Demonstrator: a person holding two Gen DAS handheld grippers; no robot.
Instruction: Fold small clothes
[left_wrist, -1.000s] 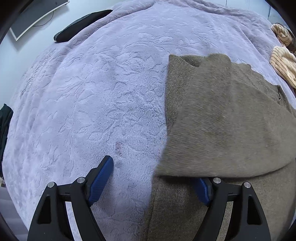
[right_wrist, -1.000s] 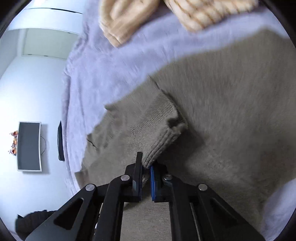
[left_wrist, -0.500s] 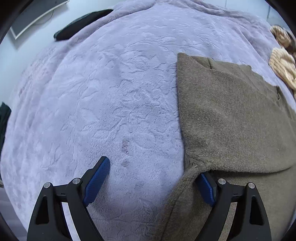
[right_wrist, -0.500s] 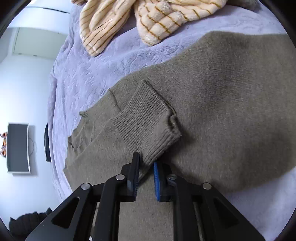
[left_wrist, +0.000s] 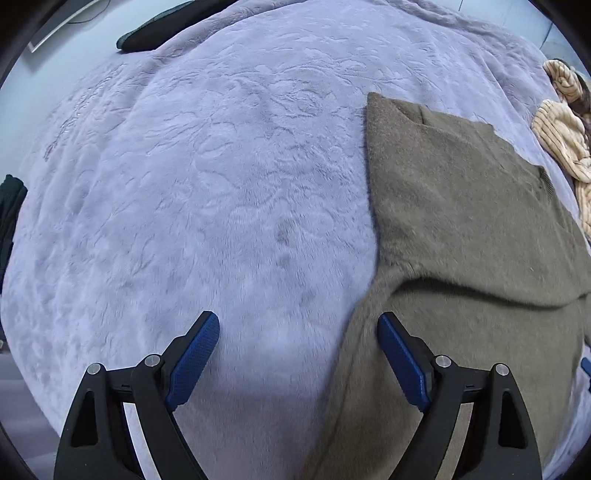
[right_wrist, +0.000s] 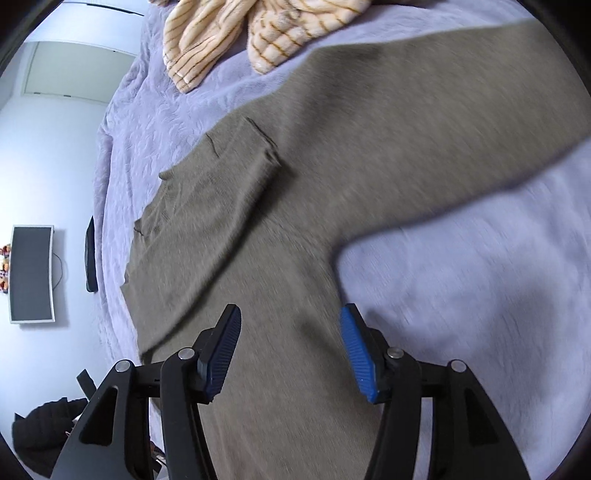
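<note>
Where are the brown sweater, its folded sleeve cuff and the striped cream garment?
brown sweater (left_wrist: 461, 221): left wrist view, on the folded-over upper layer.
sleeve cuff (right_wrist: 255, 147): right wrist view, on the ribbed end.
striped cream garment (right_wrist: 199, 48): right wrist view, on its left part.

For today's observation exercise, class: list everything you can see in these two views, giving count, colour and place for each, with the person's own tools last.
sweater: one, olive-brown, flat on the blanket, one sleeve folded across its body, the other stretched out
blanket: one, lilac, embossed, covers the bed
striped clothes: a cream pile with brown stripes, count unclear, beyond the sweater
monitor: one, dark screen with white frame, on the wall
dark item: one, black, at the blanket's far edge, kind unclear
dark clothing: black heap, low at the right view's left edge
left tongs: black with blue pads, open, at the sweater's edge
right tongs: black with blue pads, open, over the sweater
</note>
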